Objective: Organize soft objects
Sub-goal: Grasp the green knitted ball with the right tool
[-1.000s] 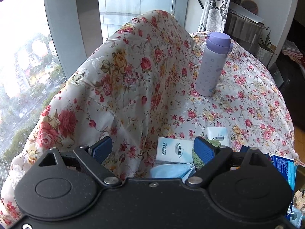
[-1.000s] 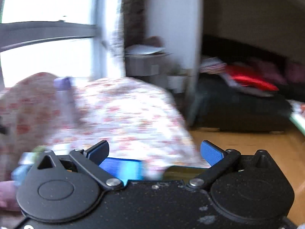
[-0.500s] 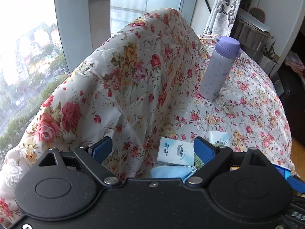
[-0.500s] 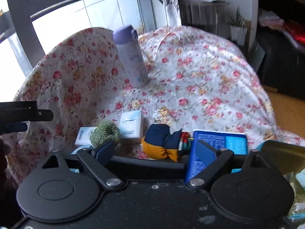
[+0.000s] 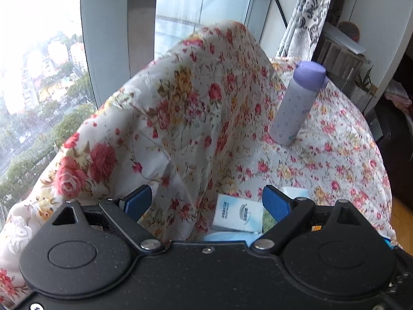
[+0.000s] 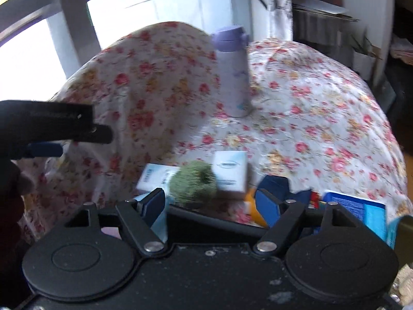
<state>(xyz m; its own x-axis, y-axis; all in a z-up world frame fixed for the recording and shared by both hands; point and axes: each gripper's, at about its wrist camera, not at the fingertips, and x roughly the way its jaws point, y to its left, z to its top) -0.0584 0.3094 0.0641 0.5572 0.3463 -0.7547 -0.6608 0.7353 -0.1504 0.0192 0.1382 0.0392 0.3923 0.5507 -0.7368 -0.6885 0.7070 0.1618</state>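
A floral cloth (image 5: 322, 160) covers the table. On its near part lie two white tissue packs (image 6: 231, 173) (image 6: 156, 177), a fuzzy green scrunchie (image 6: 192, 182), a light blue face mask (image 5: 228, 237) and a navy-and-yellow soft toy (image 6: 254, 206). My left gripper (image 5: 206, 202) is open and empty above the tissue pack (image 5: 238, 213) and the mask. My right gripper (image 6: 215, 202) is open and empty just above the scrunchie. The left gripper's body also shows at the left of the right wrist view (image 6: 51, 124).
A lilac bottle (image 5: 296, 106) stands upright farther back on the table. The cloth rises over a tall hump (image 5: 193, 98) by the window. A blue box (image 6: 361, 211) lies at the table's near right. Dark furniture stands on the right (image 5: 397, 134).
My right gripper swung left from facing the room to over the table, and now sits close above the scrunchie. My left gripper shifted slightly forward and stayed open.
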